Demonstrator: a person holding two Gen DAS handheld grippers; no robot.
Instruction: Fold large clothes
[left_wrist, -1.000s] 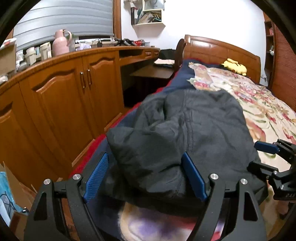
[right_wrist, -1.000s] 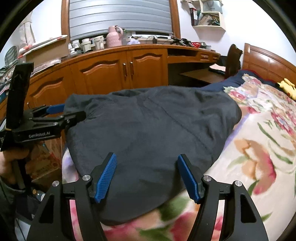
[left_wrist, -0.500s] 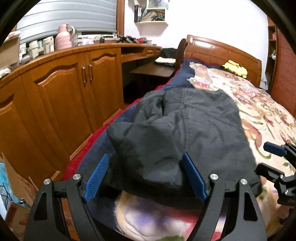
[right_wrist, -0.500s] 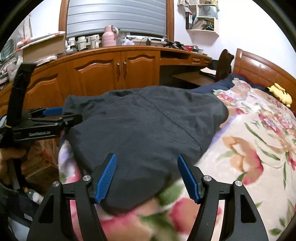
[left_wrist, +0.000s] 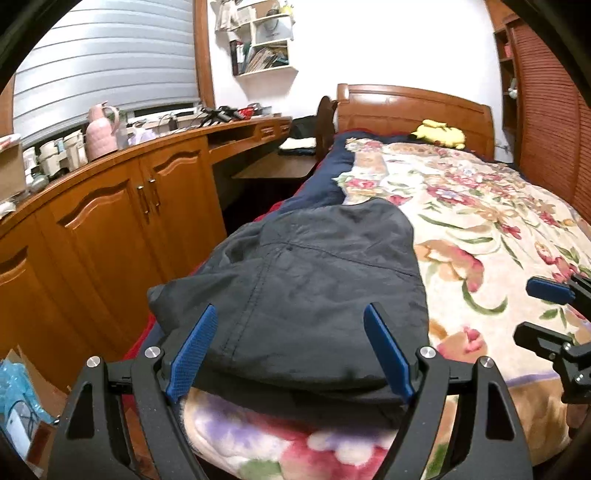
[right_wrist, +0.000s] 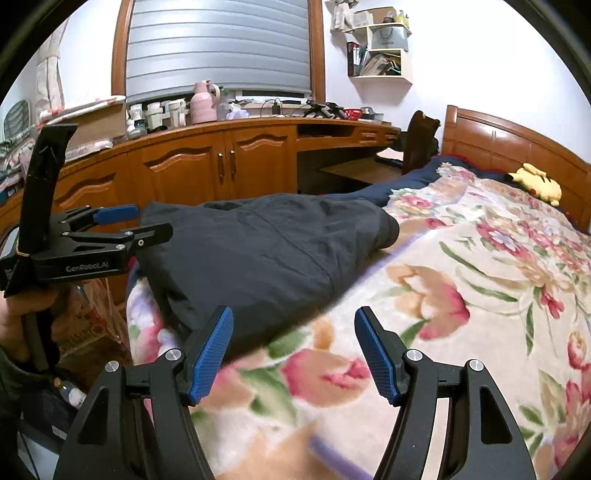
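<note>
A dark grey garment (left_wrist: 314, 280) lies folded in a flat bundle on the near left corner of the bed, and the right wrist view shows the garment (right_wrist: 266, 251) too. My left gripper (left_wrist: 290, 314) is open and hovers just short of its near edge, with nothing between the blue pads. In the right wrist view the left gripper (right_wrist: 153, 220) is at the garment's left end, a hand on its handle. My right gripper (right_wrist: 293, 314) is open over the floral blanket (right_wrist: 461, 295), right of the garment's near corner. The left wrist view catches the right gripper (left_wrist: 521, 310) at the right edge.
The bed has a wooden headboard (left_wrist: 413, 110) with a yellow plush toy (left_wrist: 439, 134) by it. Wooden cabinets (left_wrist: 110, 229) and a desk (left_wrist: 273, 168) run along the left, with a narrow floor gap. A cardboard box and bags (left_wrist: 22, 398) sit on the floor.
Both grippers have drawn back and risen from the garment, which stays put. The right gripper has also shifted right, so floral blanket rather than garment now shows between its fingers.
</note>
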